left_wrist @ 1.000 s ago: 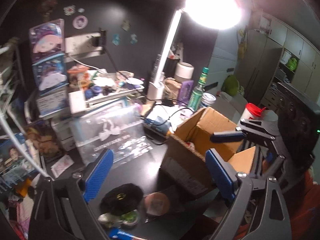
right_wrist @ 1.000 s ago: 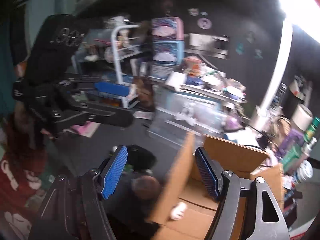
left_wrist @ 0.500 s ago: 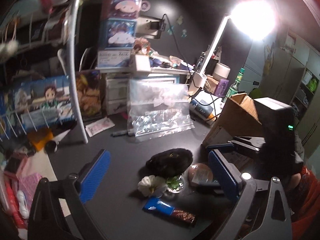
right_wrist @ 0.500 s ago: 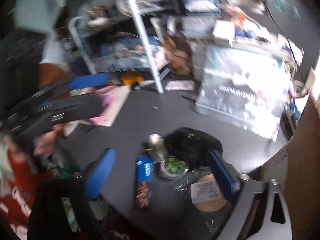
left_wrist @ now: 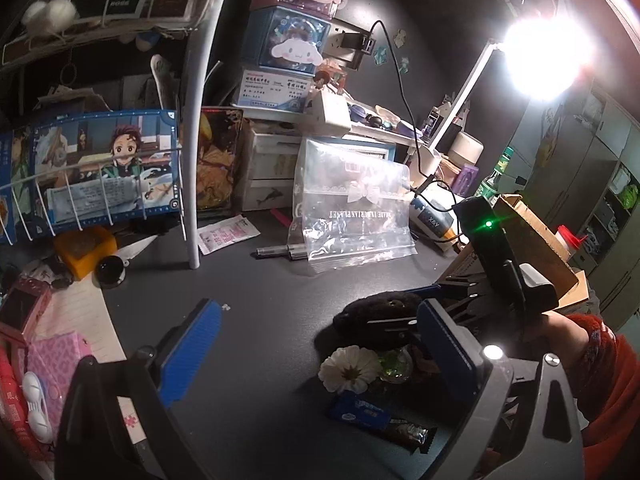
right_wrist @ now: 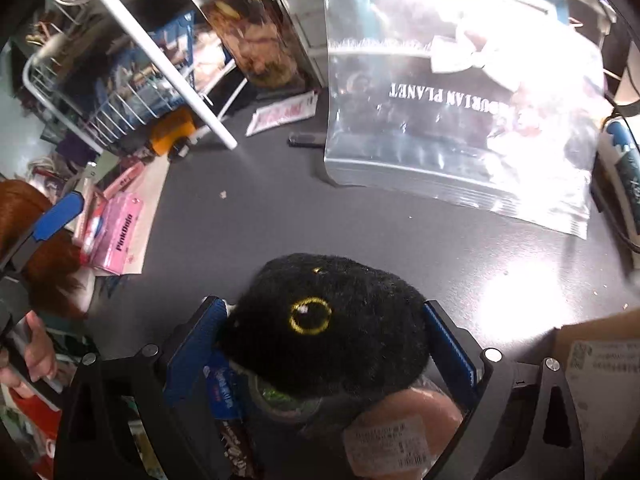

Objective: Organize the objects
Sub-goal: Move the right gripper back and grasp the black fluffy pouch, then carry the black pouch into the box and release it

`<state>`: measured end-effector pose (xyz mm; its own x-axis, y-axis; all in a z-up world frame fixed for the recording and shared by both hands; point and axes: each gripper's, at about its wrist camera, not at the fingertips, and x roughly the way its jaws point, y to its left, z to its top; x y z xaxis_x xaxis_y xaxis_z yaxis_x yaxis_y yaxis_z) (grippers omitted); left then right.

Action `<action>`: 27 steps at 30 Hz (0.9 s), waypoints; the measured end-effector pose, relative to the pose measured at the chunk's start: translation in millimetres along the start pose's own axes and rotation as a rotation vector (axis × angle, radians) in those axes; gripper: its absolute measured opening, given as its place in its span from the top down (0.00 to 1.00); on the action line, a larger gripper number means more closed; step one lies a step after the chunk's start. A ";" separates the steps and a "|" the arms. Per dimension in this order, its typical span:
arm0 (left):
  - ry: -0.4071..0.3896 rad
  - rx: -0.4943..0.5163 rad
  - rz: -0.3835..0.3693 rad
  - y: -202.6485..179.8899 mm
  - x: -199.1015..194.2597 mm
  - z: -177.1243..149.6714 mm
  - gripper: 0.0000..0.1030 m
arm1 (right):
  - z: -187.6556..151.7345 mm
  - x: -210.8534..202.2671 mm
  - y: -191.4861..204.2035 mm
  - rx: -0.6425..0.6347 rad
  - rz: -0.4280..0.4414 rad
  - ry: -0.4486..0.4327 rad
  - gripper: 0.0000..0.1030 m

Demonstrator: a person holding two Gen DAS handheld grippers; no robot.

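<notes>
The left gripper (left_wrist: 316,352) is hanging released over bare dark desk (left_wrist: 256,304), nothing between its blue pads. To its right a white flower (left_wrist: 350,369), a blue snack bar (left_wrist: 362,408) and a black plush toy (right_wrist: 332,320) are lying by the desk's near edge. The right gripper (right_wrist: 322,346), jaws having just been opening, is straddling the plush toy; I cannot tell whether the pads are pressing it. A cardboard box (left_wrist: 528,236) is standing at the right edge.
</notes>
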<state>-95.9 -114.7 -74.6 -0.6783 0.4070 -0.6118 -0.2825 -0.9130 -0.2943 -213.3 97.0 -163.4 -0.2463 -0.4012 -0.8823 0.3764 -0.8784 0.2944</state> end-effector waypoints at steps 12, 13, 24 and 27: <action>0.021 -0.020 -0.005 13.5 5.8 -1.3 0.05 | -0.6 -1.6 20.9 -0.150 -0.078 -0.051 0.23; 0.021 -0.022 -0.009 13.6 5.7 -0.9 0.05 | -2.1 -4.6 24.5 -0.169 -0.085 -0.067 0.25; 0.024 -0.028 -0.060 3.1 2.1 4.6 0.05 | -11.0 -37.5 58.1 -0.300 -0.076 -0.248 0.25; 0.041 -0.022 -0.083 1.3 -1.4 9.8 0.05 | -17.1 -54.8 78.8 -0.384 -0.044 -0.322 0.26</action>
<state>-101.9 -116.8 -66.9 -0.6244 0.4824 -0.6143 -0.3214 -0.8755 -0.3608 -154.8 54.2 -98.1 -0.5095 -0.4791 -0.7147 0.6465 -0.7613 0.0495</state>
